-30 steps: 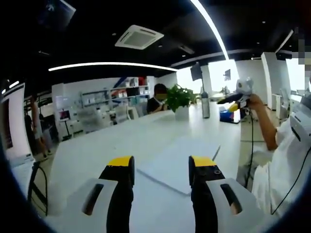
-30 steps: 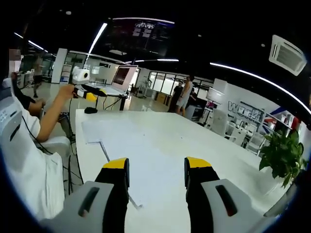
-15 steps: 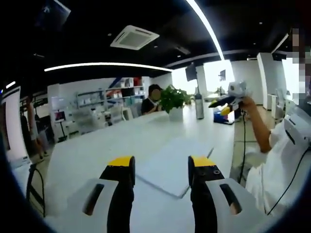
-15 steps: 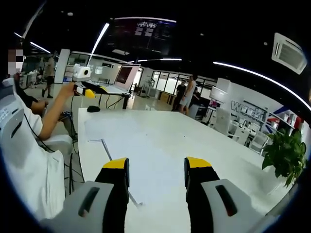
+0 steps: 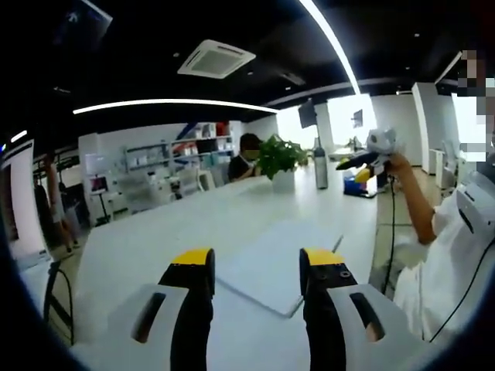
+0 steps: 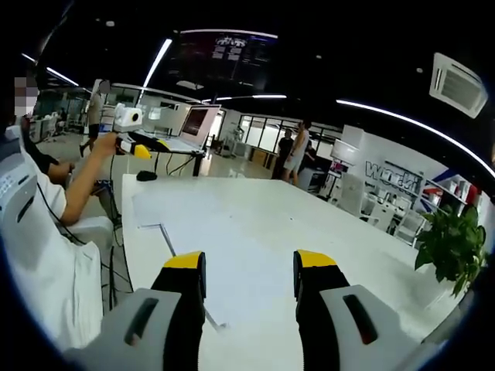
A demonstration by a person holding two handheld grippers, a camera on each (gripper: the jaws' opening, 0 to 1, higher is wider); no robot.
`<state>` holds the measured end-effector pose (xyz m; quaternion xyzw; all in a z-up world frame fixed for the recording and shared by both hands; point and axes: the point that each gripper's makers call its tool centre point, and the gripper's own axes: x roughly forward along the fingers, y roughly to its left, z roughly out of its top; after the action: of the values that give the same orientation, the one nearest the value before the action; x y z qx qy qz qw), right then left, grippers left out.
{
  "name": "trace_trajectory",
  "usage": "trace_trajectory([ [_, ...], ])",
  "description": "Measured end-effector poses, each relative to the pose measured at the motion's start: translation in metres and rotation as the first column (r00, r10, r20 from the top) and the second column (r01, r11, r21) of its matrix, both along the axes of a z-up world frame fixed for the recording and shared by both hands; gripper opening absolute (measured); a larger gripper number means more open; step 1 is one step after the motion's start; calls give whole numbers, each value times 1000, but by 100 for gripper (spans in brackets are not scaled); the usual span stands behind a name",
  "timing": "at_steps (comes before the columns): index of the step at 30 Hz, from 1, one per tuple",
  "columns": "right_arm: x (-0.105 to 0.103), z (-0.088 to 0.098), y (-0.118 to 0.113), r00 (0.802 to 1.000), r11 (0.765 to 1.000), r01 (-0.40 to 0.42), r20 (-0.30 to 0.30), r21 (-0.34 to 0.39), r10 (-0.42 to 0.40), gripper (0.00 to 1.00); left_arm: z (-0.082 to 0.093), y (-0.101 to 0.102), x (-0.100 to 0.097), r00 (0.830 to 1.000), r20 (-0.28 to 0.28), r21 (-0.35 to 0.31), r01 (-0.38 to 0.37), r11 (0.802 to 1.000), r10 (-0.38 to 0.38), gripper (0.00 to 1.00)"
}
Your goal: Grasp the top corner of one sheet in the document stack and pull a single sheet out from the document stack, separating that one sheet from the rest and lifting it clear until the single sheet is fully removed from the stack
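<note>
Claws both gape wide, gripping nothing. Left claw [image 5: 257, 270] and right claw [image 6: 249, 272] hang above the document stack [image 5: 274, 259] on the white table [image 5: 155, 239].

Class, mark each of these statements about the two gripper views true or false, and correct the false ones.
1. The left gripper is clamped on a sheet. False: its jaws stand apart with nothing between them.
2. The document stack lies flat on the white table. True.
3. A potted plant stands on the table. True.
4. The right gripper holds a sheet lifted clear of the stack. False: its jaws are open and no sheet is raised.
5. The table is black. False: it is white.
</note>
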<state>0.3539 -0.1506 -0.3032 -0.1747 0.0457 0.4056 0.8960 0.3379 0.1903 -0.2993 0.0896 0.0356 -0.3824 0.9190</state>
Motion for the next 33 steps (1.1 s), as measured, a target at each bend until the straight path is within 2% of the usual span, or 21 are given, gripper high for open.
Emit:
trace_trajectory([
  [16, -1, 2, 0, 1000, 1000, 10, 7, -6, -10, 45, 0, -6, -1, 1000, 3, 9, 13, 1000, -13, 45],
  [27, 1, -8, 6, 1000, 999, 4, -9, -35, -4, 45, 1, -5, -2, 1000, 4, 0, 20, 1000, -20, 45],
  [33, 0, -6, 2, 1000, 1000, 9, -6, -25, -9, 45, 3, -4, -2, 1000, 7, -3, 14, 1000, -14, 45],
])
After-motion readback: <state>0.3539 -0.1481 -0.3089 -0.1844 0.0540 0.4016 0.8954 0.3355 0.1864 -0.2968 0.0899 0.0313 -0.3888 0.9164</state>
